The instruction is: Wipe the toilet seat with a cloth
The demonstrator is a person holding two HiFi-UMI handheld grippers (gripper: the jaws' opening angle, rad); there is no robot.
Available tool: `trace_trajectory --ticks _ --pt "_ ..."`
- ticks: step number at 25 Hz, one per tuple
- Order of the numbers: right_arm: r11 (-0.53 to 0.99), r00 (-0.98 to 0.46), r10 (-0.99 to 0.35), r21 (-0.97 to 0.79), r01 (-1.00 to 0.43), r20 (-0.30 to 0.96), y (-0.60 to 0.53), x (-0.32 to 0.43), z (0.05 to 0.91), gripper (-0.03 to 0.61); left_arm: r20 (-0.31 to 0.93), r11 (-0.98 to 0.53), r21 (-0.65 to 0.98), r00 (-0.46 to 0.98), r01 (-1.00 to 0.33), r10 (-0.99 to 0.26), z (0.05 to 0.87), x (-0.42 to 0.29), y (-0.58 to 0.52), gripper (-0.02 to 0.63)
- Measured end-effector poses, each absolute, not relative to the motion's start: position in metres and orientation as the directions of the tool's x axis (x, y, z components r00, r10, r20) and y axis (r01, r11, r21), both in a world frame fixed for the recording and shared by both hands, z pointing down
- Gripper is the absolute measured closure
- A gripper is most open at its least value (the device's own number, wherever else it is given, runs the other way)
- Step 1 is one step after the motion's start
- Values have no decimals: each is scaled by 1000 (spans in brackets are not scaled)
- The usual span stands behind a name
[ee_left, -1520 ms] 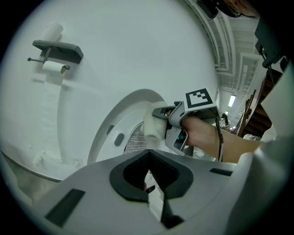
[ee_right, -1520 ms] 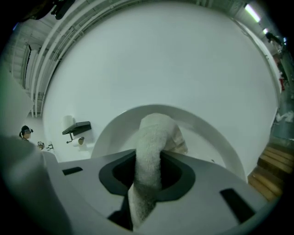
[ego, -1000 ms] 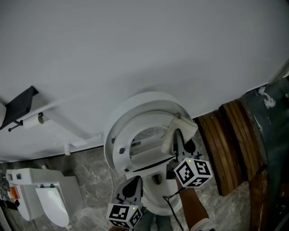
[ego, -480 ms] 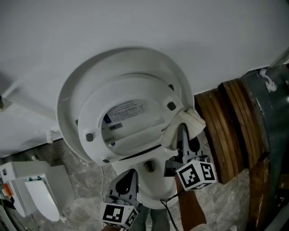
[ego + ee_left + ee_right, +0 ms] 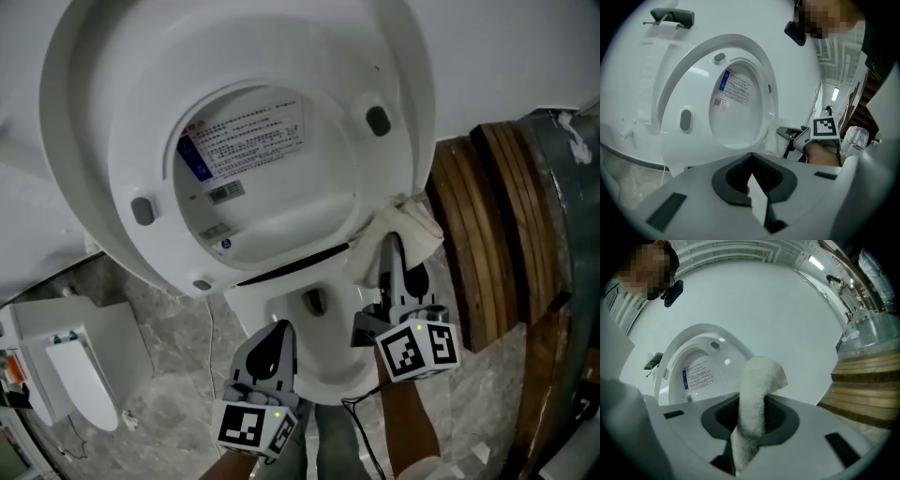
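Dim, flat, greyish light throughout — both gripper views bend strongly and blacken at the corners.

Raised seat [image 5: 131, 150] blocks ahead; wood planks [image 5: 478, 234] crowd rt side

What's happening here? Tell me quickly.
A person with a gripper in each hand faces a raised toilet seat. The right gripper is shut on a white cloth, held by the seat's right edge; whether the cloth touches it isn't clear. The left gripper is shut and empty, low before the bowl.
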State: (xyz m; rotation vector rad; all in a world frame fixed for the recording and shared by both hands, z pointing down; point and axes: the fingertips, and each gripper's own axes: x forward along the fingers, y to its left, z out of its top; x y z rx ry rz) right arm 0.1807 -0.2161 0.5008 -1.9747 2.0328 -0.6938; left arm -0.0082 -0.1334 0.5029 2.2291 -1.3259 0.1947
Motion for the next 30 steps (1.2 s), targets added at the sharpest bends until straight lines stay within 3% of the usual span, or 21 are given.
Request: trace_trajectory --ticks 7,15,24,30 --pt "-15 -65 -982 -416 -909 179 -202 175 545 494 395 -340 413 502 -845 -769 521 -8 -105 601" --pt "25 -111 -973 -385 -922 203 -188 114 581 494 415 -281 436 468 -855 -780 541 -41 -77 601" --pt "111 -209 -954 -396 -912 215 -175 7 584 494 421 -135 443 338 -886 -842 546 -114 -72 601" --pt "71 -211 -948 -486 -871 239 -168 -36 568 494 424 -28 438 234 -899 -875 532 -159 -75 601"
